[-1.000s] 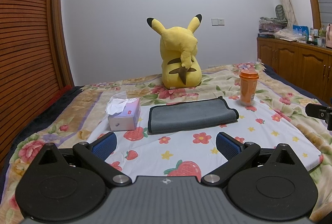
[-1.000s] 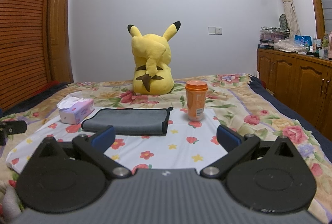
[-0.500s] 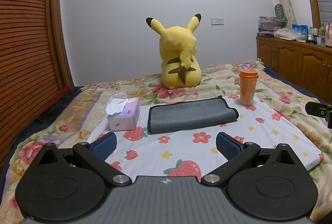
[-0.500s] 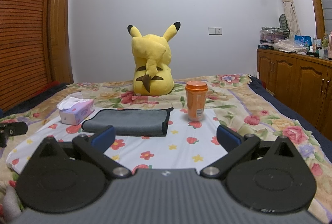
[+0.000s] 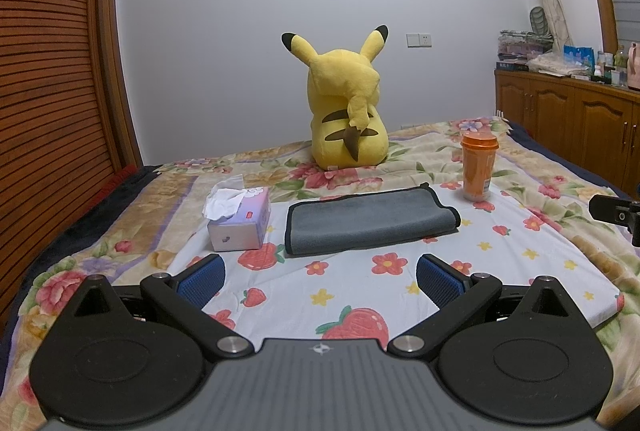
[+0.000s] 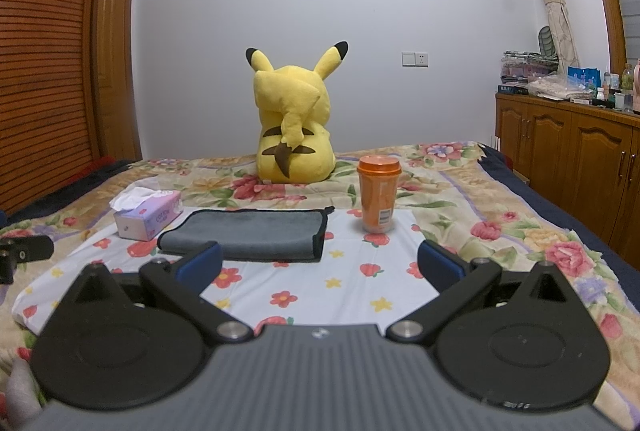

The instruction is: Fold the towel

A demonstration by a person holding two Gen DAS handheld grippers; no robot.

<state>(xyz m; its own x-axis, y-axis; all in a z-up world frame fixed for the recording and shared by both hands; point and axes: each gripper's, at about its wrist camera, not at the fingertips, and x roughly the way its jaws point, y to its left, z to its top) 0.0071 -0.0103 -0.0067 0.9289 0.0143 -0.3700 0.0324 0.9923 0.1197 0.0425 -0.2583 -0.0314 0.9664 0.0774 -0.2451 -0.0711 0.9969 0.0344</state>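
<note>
A grey towel (image 5: 370, 221) with a dark hem lies folded flat on a white flowered cloth (image 5: 520, 263) on the bed; it also shows in the right wrist view (image 6: 248, 233). My left gripper (image 5: 320, 279) is open and empty, held back from the towel's near edge. My right gripper (image 6: 320, 263) is open and empty, also short of the towel and to its right. Each gripper's tip shows at the edge of the other's view.
A tissue box (image 5: 240, 221) stands left of the towel. An orange cup (image 5: 478, 167) stands at its right end. A yellow plush toy (image 5: 346, 119) sits behind. A wooden cabinet (image 5: 568, 127) runs along the right wall; a slatted wooden door (image 5: 48, 71) is on the left.
</note>
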